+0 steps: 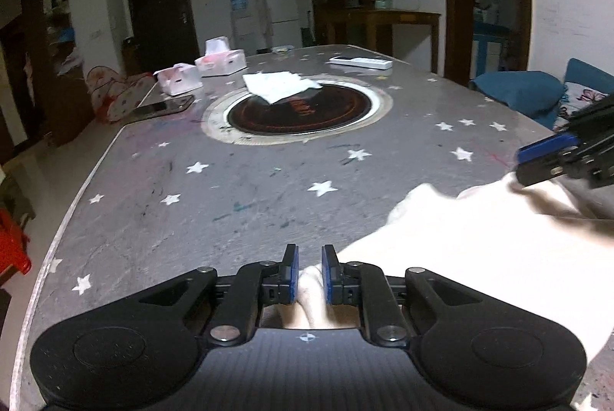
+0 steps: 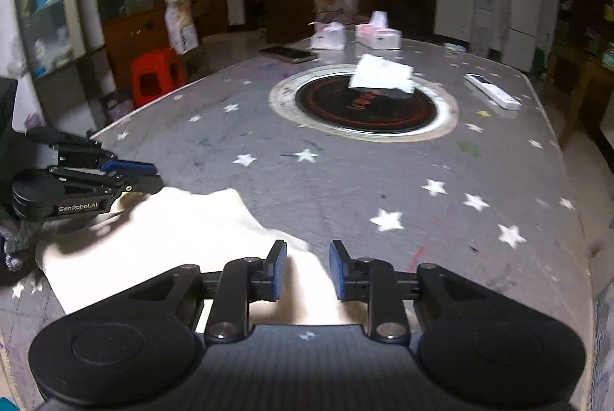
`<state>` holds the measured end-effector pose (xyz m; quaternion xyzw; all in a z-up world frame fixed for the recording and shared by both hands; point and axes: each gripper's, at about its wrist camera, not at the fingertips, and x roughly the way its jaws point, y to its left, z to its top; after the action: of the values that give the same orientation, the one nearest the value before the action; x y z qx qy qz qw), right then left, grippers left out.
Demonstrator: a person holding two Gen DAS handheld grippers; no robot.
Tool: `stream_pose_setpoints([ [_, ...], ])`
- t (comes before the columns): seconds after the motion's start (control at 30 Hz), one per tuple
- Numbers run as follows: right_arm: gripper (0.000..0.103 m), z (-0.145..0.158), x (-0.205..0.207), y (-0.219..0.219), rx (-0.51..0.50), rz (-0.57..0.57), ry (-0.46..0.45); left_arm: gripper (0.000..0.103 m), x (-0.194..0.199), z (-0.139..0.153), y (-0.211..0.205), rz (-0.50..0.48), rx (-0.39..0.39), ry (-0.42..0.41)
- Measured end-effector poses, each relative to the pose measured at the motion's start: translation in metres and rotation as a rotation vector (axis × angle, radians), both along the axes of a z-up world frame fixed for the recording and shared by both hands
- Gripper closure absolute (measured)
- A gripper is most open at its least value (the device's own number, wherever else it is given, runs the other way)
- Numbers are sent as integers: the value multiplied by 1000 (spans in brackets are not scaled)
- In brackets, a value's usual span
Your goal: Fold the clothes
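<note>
The left gripper (image 1: 310,271), black with blue pads, stood with its jaws nearly together, a bunched fold of the cream-white cloth garment (image 1: 472,257) pinched between them. The garment spread out to the right of the jaws over the grey star-printed tabletop (image 1: 192,211). Far to the right and ahead, the right gripper (image 1: 537,163) met the garment's far edge; its grip could not be told. Well ahead of the jaws lay a round black inset hotplate (image 1: 307,115), a crumpled white paper towel (image 1: 280,86) overlapping its far rim.
</note>
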<state>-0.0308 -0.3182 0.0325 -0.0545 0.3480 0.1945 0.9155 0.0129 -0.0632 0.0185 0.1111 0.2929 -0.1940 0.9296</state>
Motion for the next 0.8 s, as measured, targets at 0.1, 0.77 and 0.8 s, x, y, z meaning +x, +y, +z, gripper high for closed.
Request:
stream_pose_setpoints([
  [0.1, 79, 1, -14, -16, 15, -35, 3, 84, 0, 3, 2, 33, 0, -12],
  [0.77, 79, -20, -36, -45, 103, -120, 26, 84, -78, 20, -65, -186, -124, 33],
  [0.8, 79, -22, -35, -45, 107, -120, 31, 84, -80, 17, -67, -190, -120, 40],
])
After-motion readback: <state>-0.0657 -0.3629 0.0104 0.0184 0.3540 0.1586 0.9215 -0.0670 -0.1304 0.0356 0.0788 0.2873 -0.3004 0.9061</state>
